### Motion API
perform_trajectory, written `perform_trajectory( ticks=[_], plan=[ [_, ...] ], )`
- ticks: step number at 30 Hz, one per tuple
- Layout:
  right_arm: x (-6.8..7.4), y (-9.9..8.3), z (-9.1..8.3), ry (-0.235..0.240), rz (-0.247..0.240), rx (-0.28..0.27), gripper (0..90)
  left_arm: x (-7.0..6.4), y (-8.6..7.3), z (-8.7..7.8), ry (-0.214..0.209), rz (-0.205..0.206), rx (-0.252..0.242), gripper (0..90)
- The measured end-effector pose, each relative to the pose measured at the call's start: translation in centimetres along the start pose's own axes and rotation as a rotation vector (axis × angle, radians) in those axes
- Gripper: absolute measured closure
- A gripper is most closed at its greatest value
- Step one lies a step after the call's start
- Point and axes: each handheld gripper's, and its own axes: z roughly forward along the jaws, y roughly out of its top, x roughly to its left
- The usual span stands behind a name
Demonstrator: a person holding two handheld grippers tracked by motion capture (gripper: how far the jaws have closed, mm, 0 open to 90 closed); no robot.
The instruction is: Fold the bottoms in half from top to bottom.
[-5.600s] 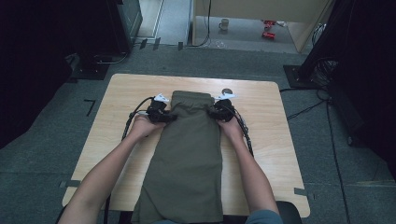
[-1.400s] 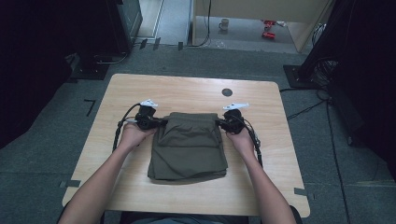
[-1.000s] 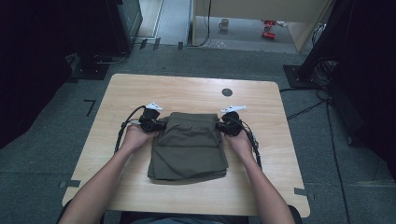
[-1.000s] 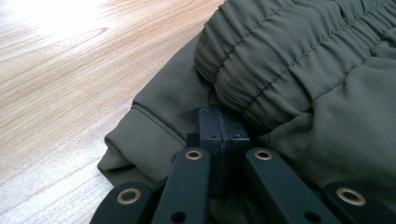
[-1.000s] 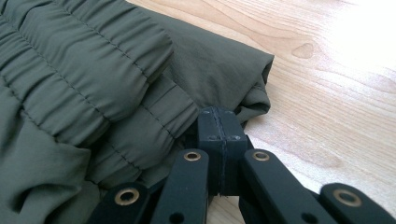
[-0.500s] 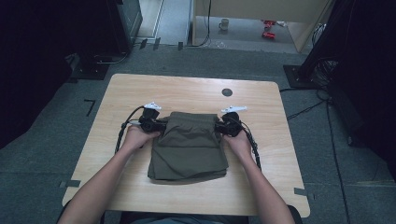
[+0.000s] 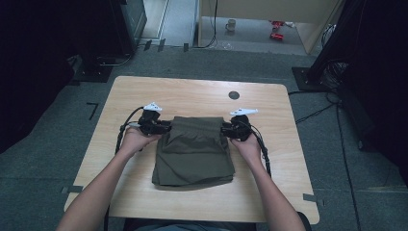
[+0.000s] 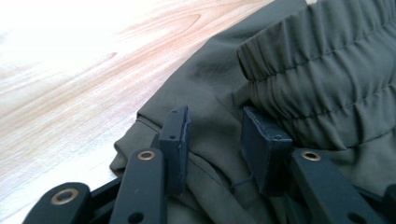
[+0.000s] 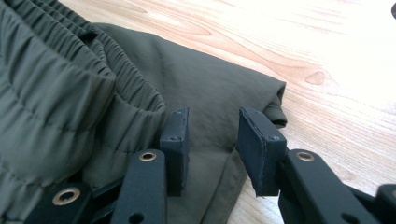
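1. Olive-green trousers (image 7: 194, 153) lie folded in a squarish stack near the middle of my wooden table (image 7: 202, 94), elastic waistband on top at the far edge.
2. My left gripper (image 7: 163, 127) sits at the stack's left far corner; its jaws stand apart over the fabric just beside the waistband (image 8: 327, 60), pinching nothing.
3. My right gripper (image 7: 226, 129) sits at the right far corner, jaws likewise apart above the cloth's folded edge.
4. Both of my hands rest on the table beside the stack.
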Motion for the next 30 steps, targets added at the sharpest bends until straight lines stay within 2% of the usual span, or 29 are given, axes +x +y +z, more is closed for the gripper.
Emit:
perform_trajectory(
  ticks=[4,11,15,17,19,23,27,29,30],
  plan=[
    [0.2,0.0,-0.7,0.015,-0.036,-0.007,62.9,-0.2,-0.1,-0.9,-0.007,0.001,-0.013,61.3],
    [0.7,-0.2,-1.9,0.05,-0.04,-0.024,62.8,-1.3,-0.5,-1.7,-0.024,0.016,-0.027,61.0],
    [0.9,-0.3,-1.9,0.047,-0.053,-0.025,62.8,-1.3,-0.5,-1.5,0.0,0.039,-0.022,62.3],
    [0.9,-0.3,-1.9,0.047,-0.044,-0.023,62.8,-0.7,-0.6,-1.2,0.018,0.005,-0.007,68.9],
    [0.8,-0.3,-1.8,0.043,-0.044,-0.021,62.9,-0.3,-0.7,-1.0,0.03,-0.005,-0.004,74.7],
    [0.6,-0.4,-1.4,0.035,-0.033,-0.012,63.3,0.3,-0.5,0.0,0.031,-0.021,0.002,78.6],
    [0.1,-0.5,-0.6,0.041,-0.004,0.001,63.1,0.3,-0.2,1.3,0.021,-0.021,0.014,78.4],
    [0.0,-0.5,-0.1,0.041,0.003,0.013,62.1,0.1,-0.3,2.5,0.037,0.008,0.036,78.2],
    [0.0,-0.5,-0.1,0.041,0.003,0.013,62.1,0.1,-0.3,2.5,0.037,0.008,0.036,77.9]
  ],
)
